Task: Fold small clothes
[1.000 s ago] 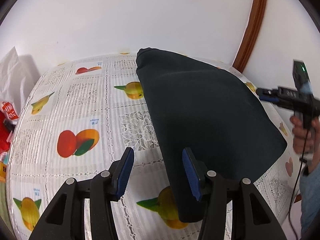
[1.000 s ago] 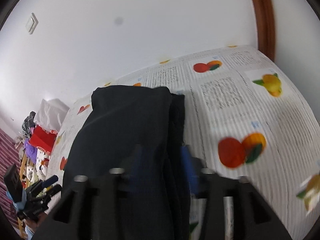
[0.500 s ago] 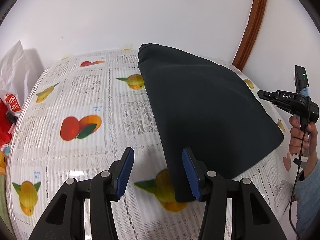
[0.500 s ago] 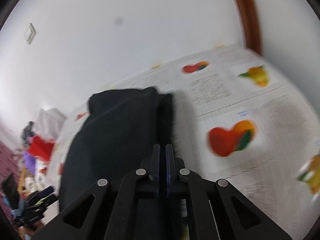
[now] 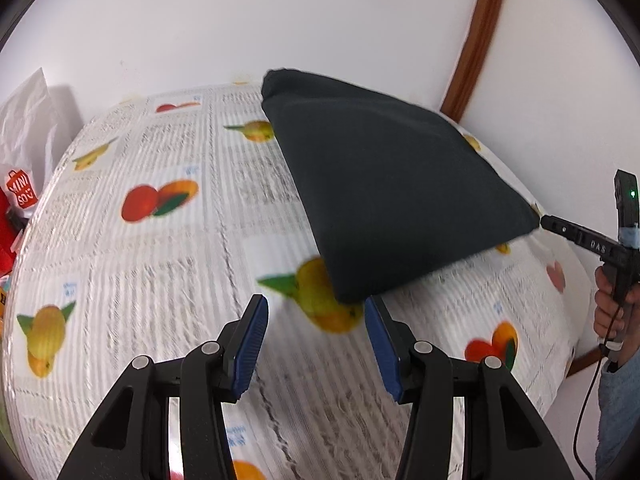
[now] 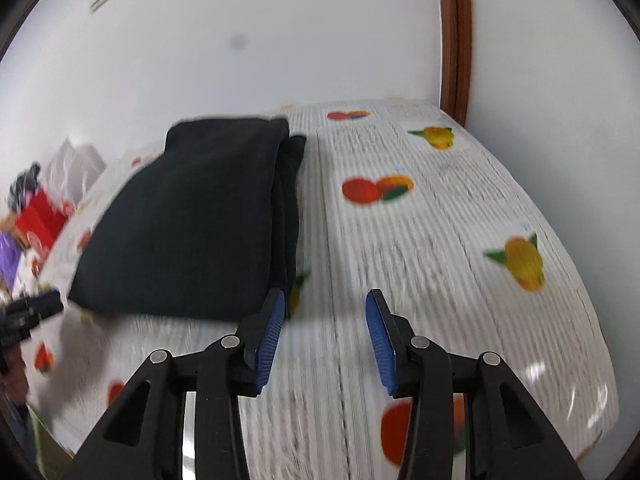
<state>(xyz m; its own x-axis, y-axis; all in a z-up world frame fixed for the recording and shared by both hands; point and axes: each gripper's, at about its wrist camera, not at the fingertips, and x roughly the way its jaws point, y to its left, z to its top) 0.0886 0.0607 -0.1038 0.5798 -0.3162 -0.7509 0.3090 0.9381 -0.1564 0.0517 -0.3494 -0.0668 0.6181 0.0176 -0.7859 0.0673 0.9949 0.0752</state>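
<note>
Black cloth folded on the table

Blue-padded left gripper (image 5: 316, 336) hovers with jaws wide apart, empty, just short of the cloth's (image 5: 384, 188) near corner. Right gripper (image 6: 324, 330) also gapes, holding nothing, beside the cloth's (image 6: 192, 216) near right corner. Cloth lies folded flat on the fruit-print table (image 5: 168, 264), reaching toward the far wall.

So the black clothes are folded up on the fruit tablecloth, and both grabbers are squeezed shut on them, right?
Not quite. The folded black garment does lie on the fruit-print tablecloth, but both grippers are open and hold nothing. The right gripper shows it in the right wrist view, the left gripper in the left wrist view.
</note>
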